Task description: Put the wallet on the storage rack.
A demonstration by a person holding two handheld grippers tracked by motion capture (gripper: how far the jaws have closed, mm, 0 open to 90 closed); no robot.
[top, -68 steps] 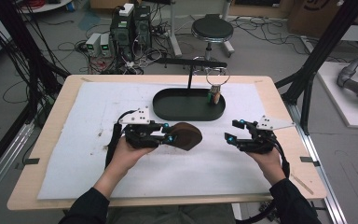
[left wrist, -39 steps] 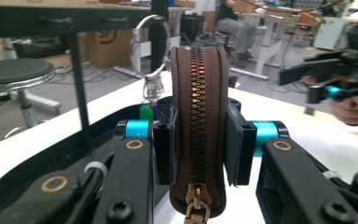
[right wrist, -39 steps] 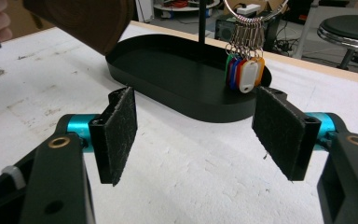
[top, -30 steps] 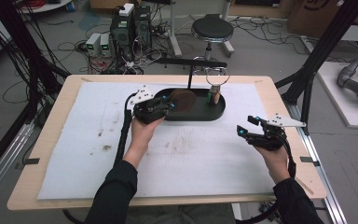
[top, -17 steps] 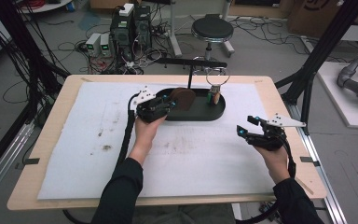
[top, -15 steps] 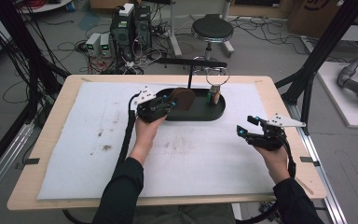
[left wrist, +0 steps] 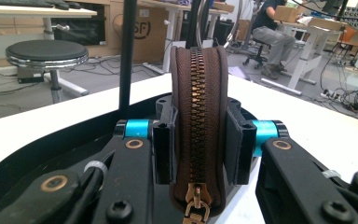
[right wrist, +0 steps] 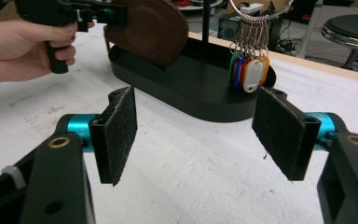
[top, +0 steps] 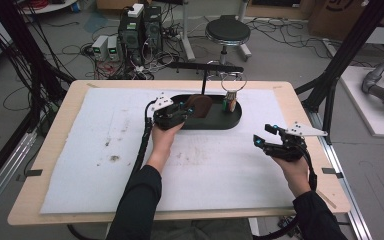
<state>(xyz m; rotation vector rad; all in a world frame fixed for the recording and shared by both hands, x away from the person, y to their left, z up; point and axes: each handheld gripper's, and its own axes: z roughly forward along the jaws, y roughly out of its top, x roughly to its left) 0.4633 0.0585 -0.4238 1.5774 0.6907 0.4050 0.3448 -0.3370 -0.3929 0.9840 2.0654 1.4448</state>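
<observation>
A wooden bench (top: 300, 112) is covered by a big white foam sheet (top: 80, 165), and at the far middle of it sits a long black oval tray (top: 215, 121) with a thin black pole (top: 203, 82) standing up from it. The left gripper (top: 184, 109) is held out over the near left end of that tray, and its two jaws are squeezed tight on a small brown round zip pouch (top: 199, 105). In the left gripper view the pouch (left wrist: 198, 126) stands on its edge between the black pads, with its gold-coloured zip facing the camera and the zip pull hanging at the bottom. In the right gripper view the same pouch (right wrist: 149, 30) hangs just above the tray (right wrist: 186, 88), and the person's left hand (right wrist: 23, 44) holds the gripper handle on the left. At the right end of the tray hangs a silver metal ring (top: 233, 80) with a bunch of small coloured plastic key tags (top: 229, 104) under it; up close the tags (right wrist: 248, 72) look green, blue, red, yellow and white. The right gripper (top: 261, 140) is well apart from the tray, near the right side of the bench, just above the foam sheet. Its jaws are spread wide with nothing between them, and the fuzzy black pads (right wrist: 121, 133) point toward the tray. Past the far edge of the bench a round black stool (top: 225, 32) stands on the grey floor (top: 280, 55), with boxes and lots of cables near it
</observation>
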